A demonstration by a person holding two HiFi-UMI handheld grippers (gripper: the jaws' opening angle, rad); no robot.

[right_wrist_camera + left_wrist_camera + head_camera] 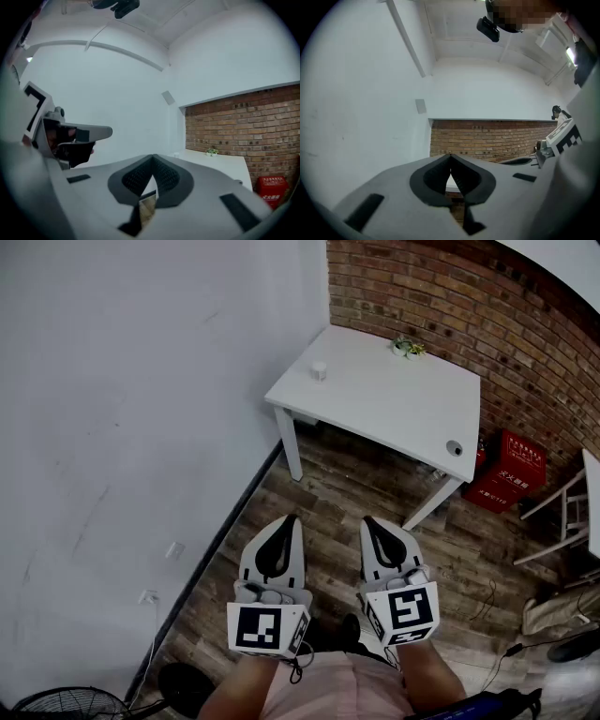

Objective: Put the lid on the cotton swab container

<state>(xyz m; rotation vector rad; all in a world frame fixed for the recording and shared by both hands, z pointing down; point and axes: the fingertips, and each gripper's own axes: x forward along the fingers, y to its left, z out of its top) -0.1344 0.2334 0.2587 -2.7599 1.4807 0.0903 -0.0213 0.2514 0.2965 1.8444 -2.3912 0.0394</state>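
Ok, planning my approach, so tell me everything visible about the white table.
The white table stands on the wood floor, back edge along the brick wall. Flat squarish top, slim white legs, smooth matte finish. On it: a small white cylinder near the left corner, a little green plant at the back, a round grey item front right.

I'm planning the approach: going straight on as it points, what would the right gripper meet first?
Probably the white table; nothing else shows ahead of the right gripper, though depth is unclear.
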